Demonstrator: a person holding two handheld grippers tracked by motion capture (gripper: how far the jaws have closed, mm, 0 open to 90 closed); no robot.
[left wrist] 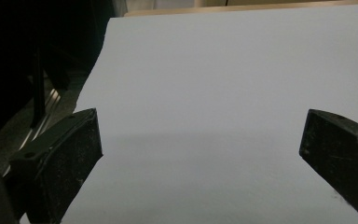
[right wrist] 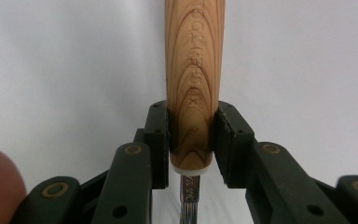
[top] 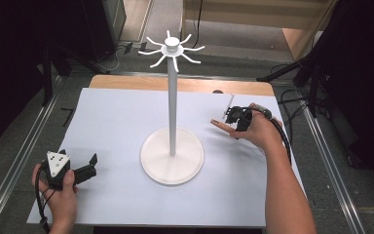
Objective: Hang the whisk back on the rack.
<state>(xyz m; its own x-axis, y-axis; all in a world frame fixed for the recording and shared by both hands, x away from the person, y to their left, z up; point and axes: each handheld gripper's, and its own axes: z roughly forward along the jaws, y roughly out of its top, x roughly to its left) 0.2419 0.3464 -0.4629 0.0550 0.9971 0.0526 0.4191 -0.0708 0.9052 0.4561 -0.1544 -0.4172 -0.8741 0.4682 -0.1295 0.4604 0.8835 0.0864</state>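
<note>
My right hand-held gripper (right wrist: 191,135) is clamped on a wooden-handled tool (right wrist: 194,79), its jaws pressing both sides of the handle near the end where a white collar and a metal shank come out; in the high view I hold it just above the white-covered bench (top: 112,122), to the right of the white stand (top: 172,141), handle pointing towards the stand. My left hand-held gripper (left wrist: 200,149) sits low at the near left of the bench, well apart from the stand, jaws spread wide with nothing but bare white surface between them.
</note>
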